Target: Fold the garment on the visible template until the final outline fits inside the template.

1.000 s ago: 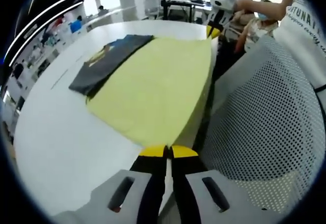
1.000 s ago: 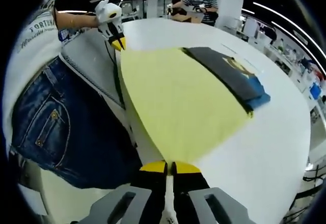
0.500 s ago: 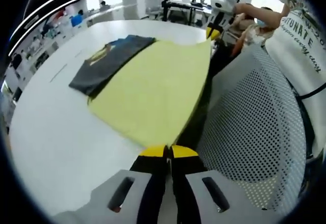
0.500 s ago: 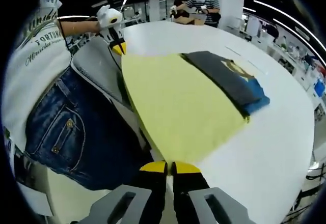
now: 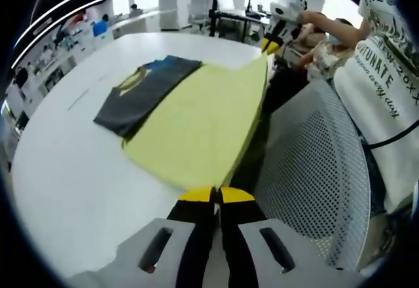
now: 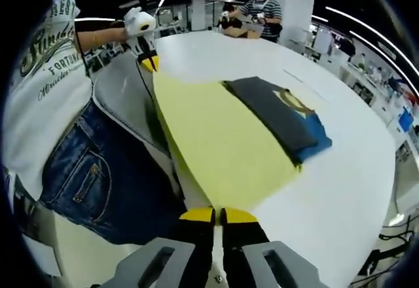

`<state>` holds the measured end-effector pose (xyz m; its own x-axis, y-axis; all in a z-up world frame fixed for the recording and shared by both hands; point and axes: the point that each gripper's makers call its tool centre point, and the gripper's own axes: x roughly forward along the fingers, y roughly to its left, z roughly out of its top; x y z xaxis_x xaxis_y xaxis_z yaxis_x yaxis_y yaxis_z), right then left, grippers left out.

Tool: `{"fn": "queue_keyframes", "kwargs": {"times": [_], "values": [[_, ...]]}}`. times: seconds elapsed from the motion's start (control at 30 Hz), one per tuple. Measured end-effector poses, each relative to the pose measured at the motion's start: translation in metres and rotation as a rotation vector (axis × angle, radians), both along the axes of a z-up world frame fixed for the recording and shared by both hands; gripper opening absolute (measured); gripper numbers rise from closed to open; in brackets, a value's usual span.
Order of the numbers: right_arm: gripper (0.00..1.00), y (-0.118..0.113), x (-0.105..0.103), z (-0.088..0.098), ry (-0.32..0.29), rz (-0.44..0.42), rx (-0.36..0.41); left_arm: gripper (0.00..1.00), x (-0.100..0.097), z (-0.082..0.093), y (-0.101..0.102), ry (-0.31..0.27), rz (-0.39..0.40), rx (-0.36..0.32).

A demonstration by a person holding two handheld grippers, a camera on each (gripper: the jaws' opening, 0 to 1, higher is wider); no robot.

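While the person is standing at the rim of the round white surface (image 5: pixel 72 170), the 2 grippers are each pinching a corner of the yellow template sheet (image 5: pixel 196 121), jaws pressed together on the cloth-like edge. The left gripper (image 5: pixel 216 195) is holding the near corner in the left gripper view, and the right gripper (image 5: pixel 273 41) is showing far off at the other end of that same edge; in the right gripper view the roles swap, with the right gripper (image 6: pixel 217 215) at the near corner and the left gripper (image 6: pixel 149 60) well apart at the far one. That spread grip is keeping the held edge taut and raised off the rim, probably so the sheet can be dragged or straightened without wrinkling. The dark grey garment (image 6: pixel 278 114), already folded into a narrow strip with a yellow print and a blue layer (image 6: pixel 319 134) peeking out, is lying on the sheet's far side, partly overhanging its edge onto the bare surface. I would judge the sheet is being shifted to sit squarely under the garment. A perforated chair back (image 5: pixel 308 150) is standing just beside the surface, near the person's jeans (image 6: pixel 98 183).
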<state>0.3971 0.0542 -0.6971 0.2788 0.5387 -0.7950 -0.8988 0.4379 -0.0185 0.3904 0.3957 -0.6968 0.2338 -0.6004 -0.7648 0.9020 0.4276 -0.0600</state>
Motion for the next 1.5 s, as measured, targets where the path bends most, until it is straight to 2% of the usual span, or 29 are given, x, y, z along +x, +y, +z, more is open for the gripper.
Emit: {"fn": "queue_keyframes", "kwargs": {"times": [0.13, 0.27, 0.47, 0.73, 0.9, 1.23, 1.4, 1.5], "values": [[0.0, 0.001, 0.008, 0.007, -0.029, 0.009, -0.011, 0.0, 0.009, 0.012, -0.001, 0.0, 0.047, -0.027], [0.0, 0.0, 0.013, 0.013, -0.049, 0.017, -0.019, 0.0, 0.011, 0.019, -0.003, 0.0, 0.056, -0.03], [0.0, -0.003, 0.024, 0.019, -0.074, 0.02, -0.021, 0.0, 0.017, 0.029, -0.005, -0.03, 0.054, -0.026], [0.0, -0.004, 0.045, 0.037, -0.138, 0.024, -0.02, 0.0, 0.038, 0.047, -0.003, -0.096, 0.077, -0.024], [0.0, 0.0, 0.055, 0.044, -0.165, 0.028, -0.033, 0.0, 0.052, 0.053, -0.005, -0.127, 0.084, -0.017], [0.0, 0.004, 0.07, 0.048, -0.178, 0.04, -0.06, 0.0, 0.084, 0.057, -0.005, -0.188, 0.105, -0.002], [0.0, 0.003, 0.083, 0.048, -0.195, 0.034, -0.076, 0.0, 0.102, 0.061, -0.007, -0.232, 0.105, 0.017], [0.0, 0.002, 0.093, 0.047, -0.203, 0.018, -0.079, 0.0, 0.111, 0.063, -0.009, -0.236, 0.106, 0.015]]}}
